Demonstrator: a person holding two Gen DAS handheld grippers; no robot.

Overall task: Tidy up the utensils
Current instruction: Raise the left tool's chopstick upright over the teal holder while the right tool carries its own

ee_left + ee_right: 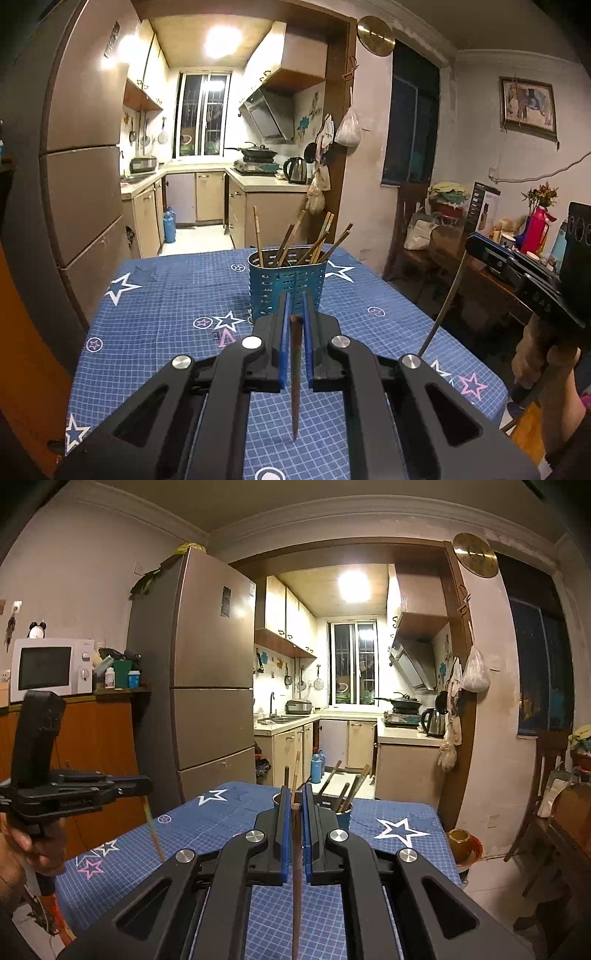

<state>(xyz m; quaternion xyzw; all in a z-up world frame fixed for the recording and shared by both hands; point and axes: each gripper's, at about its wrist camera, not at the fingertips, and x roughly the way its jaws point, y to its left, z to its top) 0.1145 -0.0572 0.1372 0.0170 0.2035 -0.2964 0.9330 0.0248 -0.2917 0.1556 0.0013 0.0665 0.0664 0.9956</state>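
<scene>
Left wrist view: the left gripper (294, 306) is clamped on one chopstick (295, 373), which hangs near vertical between the blue pads (283, 332), its tip pointing down above the table (166, 314). The stick is dark brown, worn, with a greenish tint along its middle. Ahead, a blue perforated holder (286, 286) stands upright on the star-patterned blue cloth, near the table's far edge. Several brown chopsticks (291, 238) lean in it at differing angles, ends fanned outward.

At the right edge of this view, the right gripper (476, 245) is seen side-on, a hand (535, 354) on its handle, with a thin stick (445, 306) slanting down from its fingers toward the cloth.

Right wrist view: the right gripper (294, 801) is closed on a second chopstick (296, 878), reddish-brown, held vertical between the pads (283, 823). The holder (343, 814) is just beyond the fingertips, partly hidden by them; its sticks (352, 788) lean right. The left gripper (146, 784) appears at the left, side-on, with its chopstick (154, 834) angled down over the table (399, 830). The two grippers are apart, both above the cloth and short of the holder.
</scene>
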